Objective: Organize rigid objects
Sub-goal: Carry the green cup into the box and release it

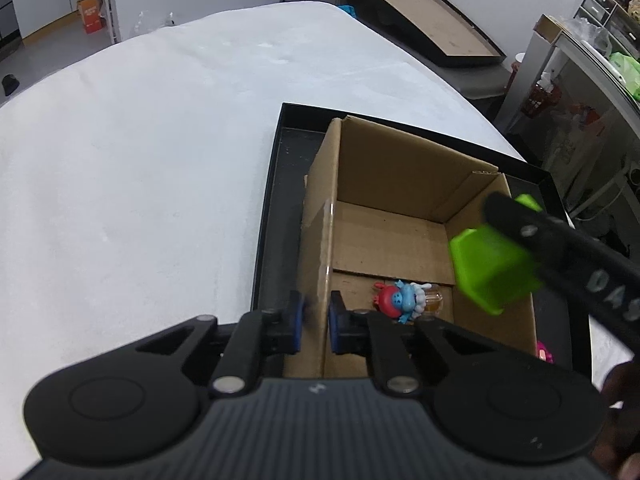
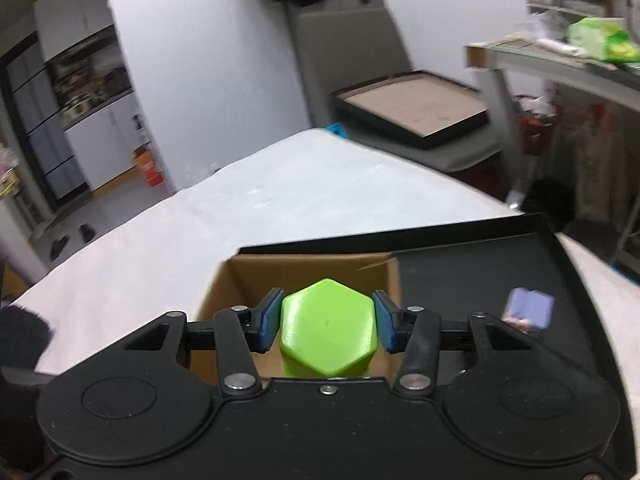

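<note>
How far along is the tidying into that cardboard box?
Partly done. One small red and blue toy already lies in the cardboard box. In hand: the left claw pinches the box's near wall, and the right claw holds a green hexagonal block above the opening. Left: dropping that block in, plus a purple piece on the black tray and a pink item beside the box.

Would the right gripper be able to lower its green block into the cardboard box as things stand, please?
Probably yes. The right gripper holds the green block just above the cardboard box, whose top is open. Only a small toy figure lies in the near corner, and the left gripper clamps the side wall, clear of the opening.
</note>
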